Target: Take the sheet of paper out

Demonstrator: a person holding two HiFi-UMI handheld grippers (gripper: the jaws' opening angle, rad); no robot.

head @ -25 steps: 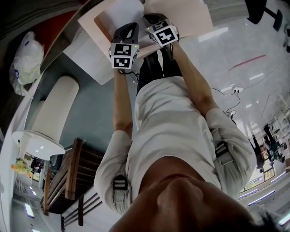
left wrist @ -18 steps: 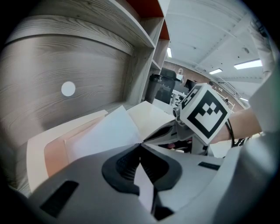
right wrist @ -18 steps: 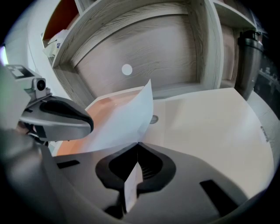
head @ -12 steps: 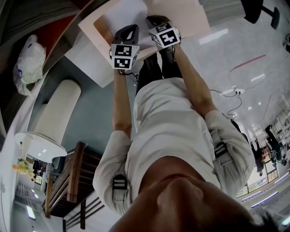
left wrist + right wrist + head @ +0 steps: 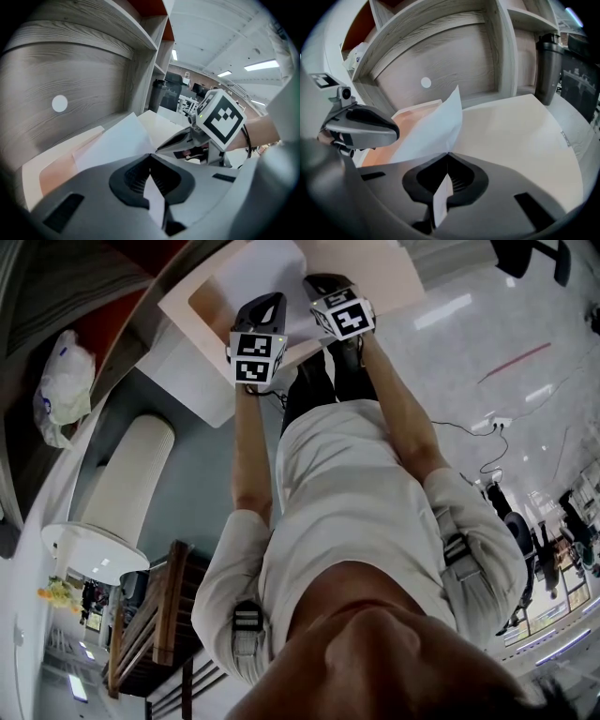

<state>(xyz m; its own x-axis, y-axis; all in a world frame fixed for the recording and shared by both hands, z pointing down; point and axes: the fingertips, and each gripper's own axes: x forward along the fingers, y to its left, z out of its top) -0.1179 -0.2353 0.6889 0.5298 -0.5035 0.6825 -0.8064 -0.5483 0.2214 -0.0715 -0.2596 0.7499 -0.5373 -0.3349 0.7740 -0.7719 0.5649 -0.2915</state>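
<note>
A white sheet of paper (image 5: 255, 266) lies partly over a peach folder (image 5: 200, 307) on the white table. Both grippers grip its near edge side by side. In the left gripper view my left gripper (image 5: 151, 155) is shut on the sheet (image 5: 117, 138), and a strip of paper runs back between the jaws. In the right gripper view my right gripper (image 5: 448, 153) is shut on the same sheet (image 5: 433, 133), which rises to a lifted corner. The folder (image 5: 407, 119) shows beneath and to the left. In the head view, left gripper (image 5: 265, 300) and right gripper (image 5: 319, 281) sit close together.
A grey wooden shelf unit (image 5: 454, 61) stands right behind the table (image 5: 520, 140). A dark bin (image 5: 547, 65) stands at the table's far right. In the head view a white plastic bag (image 5: 64, 381) lies at the left, and a cable (image 5: 473, 432) lies on the floor at the right.
The head view has drifted slightly. Both grippers stay shut on the sheet in nearly the same place, and a little more of the folder shows at the left.
</note>
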